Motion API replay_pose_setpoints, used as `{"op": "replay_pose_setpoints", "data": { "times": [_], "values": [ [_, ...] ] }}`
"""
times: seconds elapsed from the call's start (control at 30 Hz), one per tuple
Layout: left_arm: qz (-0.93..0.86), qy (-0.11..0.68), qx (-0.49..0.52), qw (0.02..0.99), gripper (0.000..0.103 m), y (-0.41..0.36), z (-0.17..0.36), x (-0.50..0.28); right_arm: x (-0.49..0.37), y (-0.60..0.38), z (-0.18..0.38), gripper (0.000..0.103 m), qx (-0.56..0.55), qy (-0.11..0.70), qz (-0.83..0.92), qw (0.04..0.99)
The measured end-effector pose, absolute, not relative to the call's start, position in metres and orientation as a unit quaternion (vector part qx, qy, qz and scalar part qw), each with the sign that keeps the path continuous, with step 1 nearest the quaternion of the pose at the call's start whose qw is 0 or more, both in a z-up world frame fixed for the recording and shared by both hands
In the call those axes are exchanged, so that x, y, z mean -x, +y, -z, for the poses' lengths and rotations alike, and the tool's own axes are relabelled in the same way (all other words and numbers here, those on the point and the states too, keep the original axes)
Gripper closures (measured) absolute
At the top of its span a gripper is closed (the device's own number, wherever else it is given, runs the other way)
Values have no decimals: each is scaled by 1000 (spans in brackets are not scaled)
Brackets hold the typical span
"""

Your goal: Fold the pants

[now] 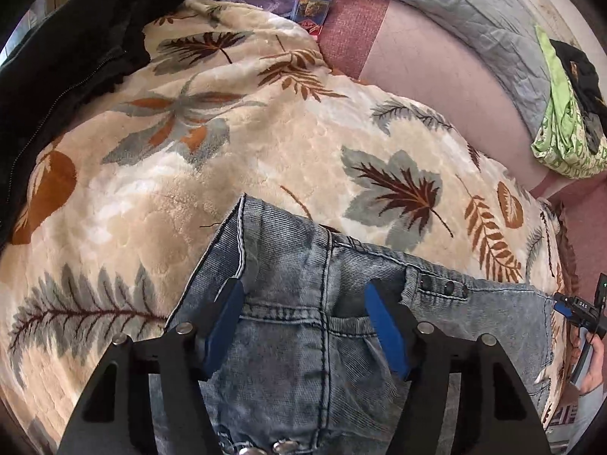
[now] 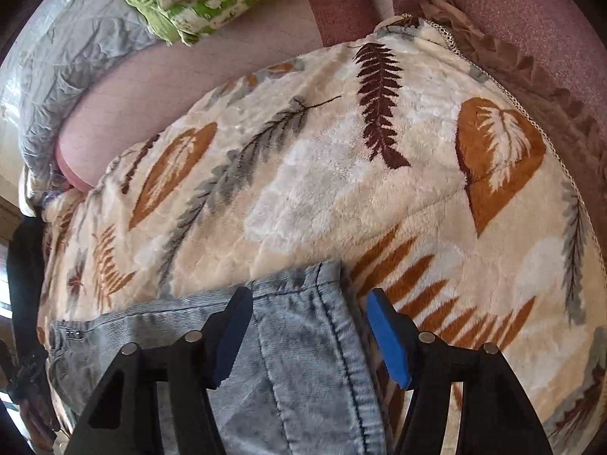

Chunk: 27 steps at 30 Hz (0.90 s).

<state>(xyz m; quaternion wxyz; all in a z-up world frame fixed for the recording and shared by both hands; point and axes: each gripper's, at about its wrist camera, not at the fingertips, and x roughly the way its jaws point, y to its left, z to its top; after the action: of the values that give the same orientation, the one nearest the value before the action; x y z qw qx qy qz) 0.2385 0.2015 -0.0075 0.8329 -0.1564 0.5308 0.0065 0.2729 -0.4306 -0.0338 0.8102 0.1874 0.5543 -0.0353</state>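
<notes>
Two wrist views, both looking down on a bed covered by a cream leaf-print blanket [image 1: 235, 159]. Pale blue jeans [image 1: 303, 341] lie flat on the blanket at its near edge, waistband end toward the cameras, a row of dark buttons on the fly. Black jacket [image 1: 68, 49] sits at far left of the blanket, grey quilt [image 1: 436, 7] runs along the back, green patterned cloth [image 1: 561, 129] lies on the pink sheet to the right. Left gripper [image 1: 303, 295] hangs over the jeans near a pocket seam, jaws apart, denim below the gap, pads not pressing it. Right gripper [image 2: 309, 303] sits over the jeans' corner hem, jaws apart too, one blue pad over denim, the other over blanket. No grip on either side.
</notes>
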Motion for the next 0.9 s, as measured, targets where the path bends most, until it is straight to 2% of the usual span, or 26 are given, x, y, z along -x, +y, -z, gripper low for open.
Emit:
{"op": "replay_pose_setpoints", "data": {
  "times": [0.1,0.23,0.33,0.47,0.53,0.6,0.63,0.67,0.73,0.77,0.8,0.9],
  "values": [
    [-8,534,172,827,35,210,15,-249,-279,-428,46,57,-184,563,28,805],
    [-13,531,192,825,35,222,19,-259,-280,-424,51,58,-166,565,29,808],
    [-20,531,200,823,41,228,22,-264,-280,-425,51,58,-165,564,30,808],
    [-21,527,201,826,43,230,22,-269,-281,-424,53,58,-165,563,31,810],
    [-21,533,189,825,53,225,25,-274,-282,-424,53,58,-164,563,31,809],
    [-24,539,185,821,74,223,28,-280,-283,-423,52,59,-160,564,32,809],
    [-30,545,184,818,80,223,30,-284,-283,-422,52,59,-156,565,33,809],
    [-35,551,186,813,94,224,33,-287,-284,-420,52,61,-150,567,36,809],
    [-44,553,182,812,100,224,33,-288,-286,-418,49,69,-143,568,40,810],
    [-43,551,177,814,100,223,31,-287,-286,-417,47,79,-140,567,39,811],
    [-41,547,171,819,101,222,26,-285,-286,-416,44,83,-136,564,38,814],
    [-40,520,167,836,101,220,4,-274,-281,-411,29,85,-124,548,42,826]
  ]
}}
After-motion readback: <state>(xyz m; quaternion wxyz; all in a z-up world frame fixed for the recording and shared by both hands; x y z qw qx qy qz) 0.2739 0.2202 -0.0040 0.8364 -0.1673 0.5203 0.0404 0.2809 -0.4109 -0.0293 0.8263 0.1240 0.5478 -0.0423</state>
